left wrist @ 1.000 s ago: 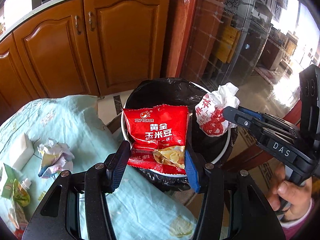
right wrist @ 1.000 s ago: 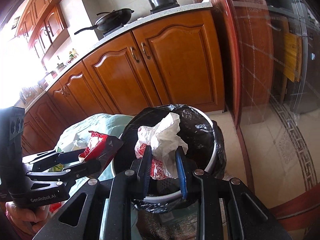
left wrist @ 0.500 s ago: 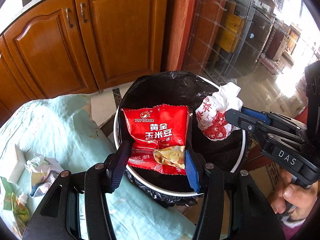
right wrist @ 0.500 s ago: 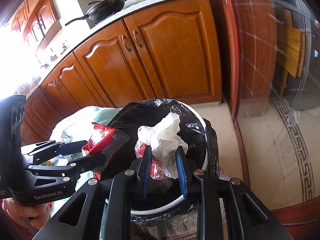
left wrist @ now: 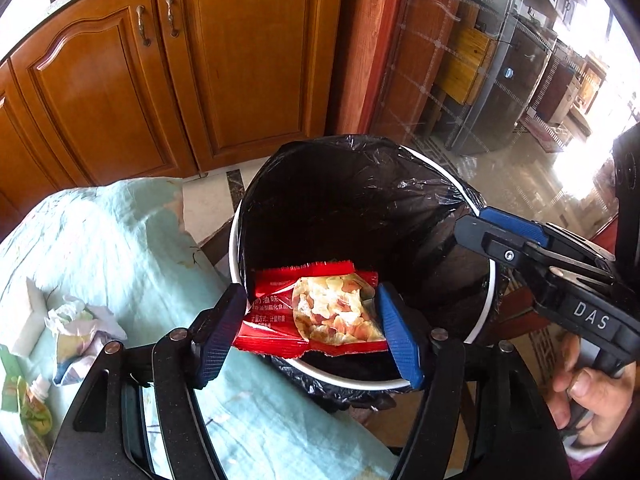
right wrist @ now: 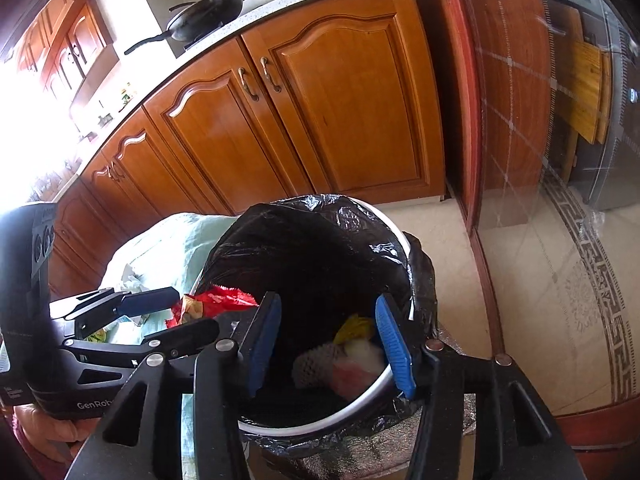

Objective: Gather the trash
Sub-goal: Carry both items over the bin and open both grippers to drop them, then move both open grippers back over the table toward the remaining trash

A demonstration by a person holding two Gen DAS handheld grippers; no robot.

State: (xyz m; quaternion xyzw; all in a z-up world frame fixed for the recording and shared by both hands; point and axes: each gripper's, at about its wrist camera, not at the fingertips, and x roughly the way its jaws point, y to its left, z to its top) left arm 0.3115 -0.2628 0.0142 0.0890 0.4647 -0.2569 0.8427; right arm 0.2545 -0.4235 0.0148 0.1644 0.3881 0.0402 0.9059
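The bin (left wrist: pixel 233 248) has a white rim and a black liner and stands beside the table. My left gripper (left wrist: pixel 310 330) hangs over its near rim with jaws opening. The red snack packet (left wrist: pixel 320 312) sags loose between the pads, tipped forward into the bin. In the right wrist view the packet (right wrist: pixel 218 299) shows at the left gripper's (right wrist: pixel 194 312) tips. My right gripper (right wrist: pixel 328 344) is over the bin (right wrist: pixel 394 230), jaws opening, nothing between them. The white-and-red plastic bag (right wrist: pixel 358 366) lies inside the bin on other trash. From the left wrist view the right gripper (left wrist: pixel 476 227) reaches in from the right.
A table under a pale green cloth (left wrist: pixel 120 232) lies left of the bin. It carries a crumpled wrapper (left wrist: pixel 80 324), a white block (left wrist: pixel 24 316) and a green packet (left wrist: pixel 32 408). Wooden cabinets (left wrist: pixel 200 72) stand behind, a glass door (right wrist: pixel 540 120) to the right.
Both grippers dipped toward the bin and their jaws widened. The white-and-red bag dropped out of the right gripper into the bin. The red packet tipped forward and slid down between the left pads.
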